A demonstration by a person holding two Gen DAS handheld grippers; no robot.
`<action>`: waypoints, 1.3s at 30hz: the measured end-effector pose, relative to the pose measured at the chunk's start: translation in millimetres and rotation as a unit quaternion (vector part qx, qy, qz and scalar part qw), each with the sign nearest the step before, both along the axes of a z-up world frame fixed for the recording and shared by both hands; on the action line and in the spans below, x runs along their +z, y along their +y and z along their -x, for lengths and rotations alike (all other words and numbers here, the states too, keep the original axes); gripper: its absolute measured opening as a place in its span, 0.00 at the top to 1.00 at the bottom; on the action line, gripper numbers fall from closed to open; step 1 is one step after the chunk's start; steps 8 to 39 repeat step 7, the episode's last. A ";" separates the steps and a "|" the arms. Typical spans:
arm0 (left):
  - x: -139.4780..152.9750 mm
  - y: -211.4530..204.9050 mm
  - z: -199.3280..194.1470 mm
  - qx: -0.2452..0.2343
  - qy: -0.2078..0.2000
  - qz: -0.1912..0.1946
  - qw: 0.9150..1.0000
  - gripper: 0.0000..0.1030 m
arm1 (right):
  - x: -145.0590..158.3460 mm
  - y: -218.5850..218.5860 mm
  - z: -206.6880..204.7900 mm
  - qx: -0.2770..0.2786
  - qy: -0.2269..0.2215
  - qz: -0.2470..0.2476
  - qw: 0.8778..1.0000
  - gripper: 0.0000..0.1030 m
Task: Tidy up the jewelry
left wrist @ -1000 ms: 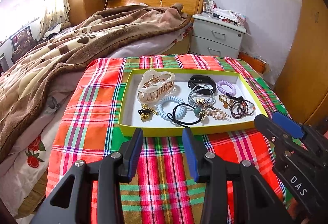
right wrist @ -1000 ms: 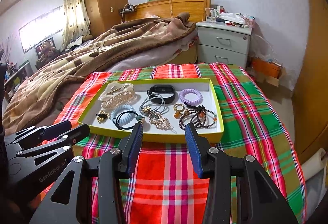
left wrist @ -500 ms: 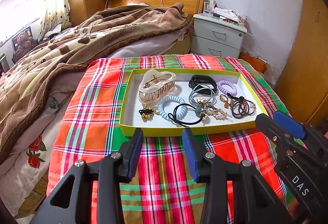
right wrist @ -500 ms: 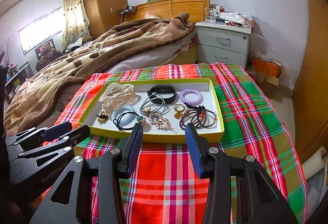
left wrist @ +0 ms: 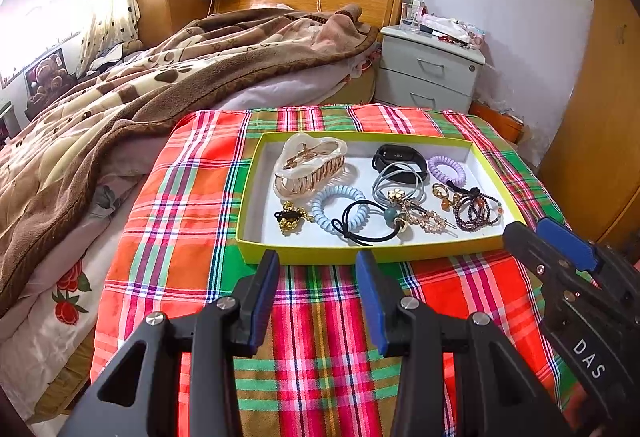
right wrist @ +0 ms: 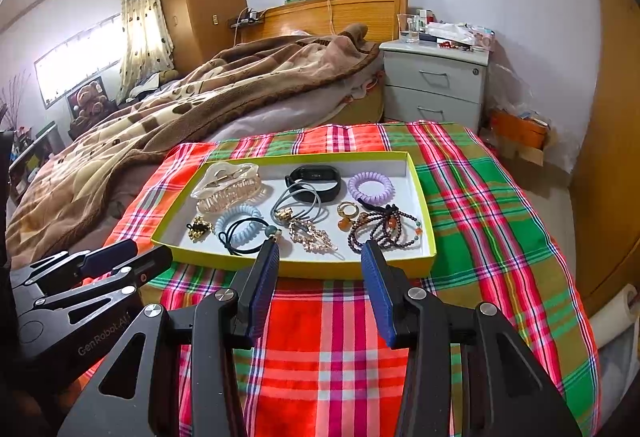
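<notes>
A shallow yellow-green tray [left wrist: 360, 255] [right wrist: 296, 269] with a white floor lies on a plaid cloth. In it lie a cream hair claw [left wrist: 310, 167] [right wrist: 226, 187], a black wristband [left wrist: 398, 159] [right wrist: 314, 181], a purple coil tie [left wrist: 446, 169] [right wrist: 370, 187], a pale blue coil tie [left wrist: 336, 207] [right wrist: 236, 223], a black elastic, gold pieces and dark bead bracelets [left wrist: 478, 211] [right wrist: 384, 227]. My left gripper [left wrist: 316, 261] is open just short of the tray's near rim, nothing between its fingers. My right gripper [right wrist: 316, 251] is open at the near rim too, empty.
The plaid cloth [left wrist: 320, 317] covers the foot of a bed. A brown blanket [left wrist: 140, 85] is heaped to the left. A grey nightstand [left wrist: 428, 73] stands behind the tray, wooden wardrobe doors at far right. Each gripper shows at the edge of the other's view.
</notes>
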State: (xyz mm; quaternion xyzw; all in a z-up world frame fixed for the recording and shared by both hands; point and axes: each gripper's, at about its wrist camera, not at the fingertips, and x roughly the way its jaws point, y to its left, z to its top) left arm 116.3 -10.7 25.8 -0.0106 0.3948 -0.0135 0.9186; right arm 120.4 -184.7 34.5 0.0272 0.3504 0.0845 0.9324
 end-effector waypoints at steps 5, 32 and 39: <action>0.0 1.8 -1.2 0.006 0.001 0.001 1.000 0.60 | 0.1 -0.4 -0.4 0.000 0.000 -0.001 1.000 0.57; 0.0 1.5 -2.1 0.004 0.003 0.001 1.000 0.60 | -0.2 -0.4 -0.7 0.000 0.000 0.000 1.000 0.57; 0.0 1.5 -2.1 0.004 0.003 0.001 1.000 0.60 | -0.2 -0.4 -0.7 0.000 0.000 0.000 1.000 0.57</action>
